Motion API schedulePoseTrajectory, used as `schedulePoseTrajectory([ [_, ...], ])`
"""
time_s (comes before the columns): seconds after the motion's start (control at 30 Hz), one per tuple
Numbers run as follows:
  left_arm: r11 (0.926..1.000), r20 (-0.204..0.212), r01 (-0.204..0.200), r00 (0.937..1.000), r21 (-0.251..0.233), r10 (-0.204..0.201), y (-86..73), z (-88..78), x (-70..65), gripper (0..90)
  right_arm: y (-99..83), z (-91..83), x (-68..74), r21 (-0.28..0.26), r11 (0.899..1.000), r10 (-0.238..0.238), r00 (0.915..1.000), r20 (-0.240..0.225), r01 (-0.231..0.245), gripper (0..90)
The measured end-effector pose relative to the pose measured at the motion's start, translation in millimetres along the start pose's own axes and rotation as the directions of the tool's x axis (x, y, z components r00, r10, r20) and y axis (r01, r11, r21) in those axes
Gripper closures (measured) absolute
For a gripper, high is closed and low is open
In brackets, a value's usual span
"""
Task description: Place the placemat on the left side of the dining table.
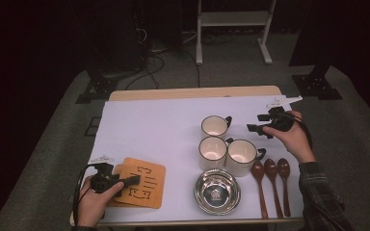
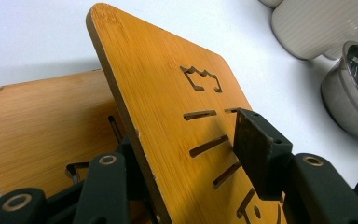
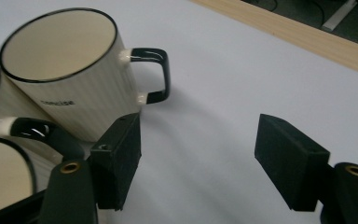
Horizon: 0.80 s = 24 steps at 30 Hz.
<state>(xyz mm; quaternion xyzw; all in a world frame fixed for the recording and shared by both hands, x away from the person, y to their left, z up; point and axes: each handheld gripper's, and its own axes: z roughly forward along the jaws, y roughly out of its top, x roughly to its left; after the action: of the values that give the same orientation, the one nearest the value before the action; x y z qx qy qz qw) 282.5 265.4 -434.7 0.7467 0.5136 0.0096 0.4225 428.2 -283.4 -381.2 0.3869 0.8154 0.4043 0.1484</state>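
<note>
Two wooden boards with cut-out slots lie stacked at the table's front left. My left gripper (image 1: 132, 180) (image 2: 191, 154) is shut on the upper wooden board (image 1: 143, 185) (image 2: 168, 116), one pad on its top face and the other jaw beneath, and holds it tilted up off the lower board (image 1: 116, 169) (image 2: 42, 121). At the right, three white mugs with black rims stand in a cluster. My right gripper (image 1: 256, 122) (image 3: 205, 158) is open with nothing between its pads. It hovers just right of the far mug (image 1: 215, 126) (image 3: 65, 65), whose black handle (image 3: 156, 74) points towards it.
Two more mugs (image 1: 213, 151) (image 1: 242, 155) stand in front of the far one. A steel bowl (image 1: 217, 191) (image 2: 354, 88) sits near the front edge, and three wooden spoons (image 1: 271, 178) lie to its right. The white table cover (image 1: 149, 130) stretches bare between the boards and the mugs.
</note>
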Motion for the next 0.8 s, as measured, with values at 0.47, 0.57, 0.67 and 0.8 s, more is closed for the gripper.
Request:
schedulePoseTrajectory([
  [0.47,1.0,0.0,0.0,1.0,0.001,0.0,0.0,0.1,0.3,49.9,-22.9,22.8,-19.6,0.035,0.999,0.024,0.9991,0.036,-0.026,31.3],
  [0.57,1.0,0.0,0.0,1.0,0.001,0.0,0.0,0.0,0.3,49.9,-27.4,27.6,-22.9,0.039,0.999,0.024,0.9986,0.047,-0.026,30.7],
  [0.67,1.0,0.0,0.001,1.0,0.0,-0.001,0.0,0.0,0.1,49.9,-31.8,32.1,-25.4,0.051,0.998,0.022,0.9979,0.06,-0.025,30.1],
  [0.8,1.0,0.001,0.002,1.0,0.0,-0.002,0.0,0.2,0.5,50.0,-37.3,36.7,-29.4,0.056,0.998,0.019,0.9963,0.083,-0.024,29.6],
])
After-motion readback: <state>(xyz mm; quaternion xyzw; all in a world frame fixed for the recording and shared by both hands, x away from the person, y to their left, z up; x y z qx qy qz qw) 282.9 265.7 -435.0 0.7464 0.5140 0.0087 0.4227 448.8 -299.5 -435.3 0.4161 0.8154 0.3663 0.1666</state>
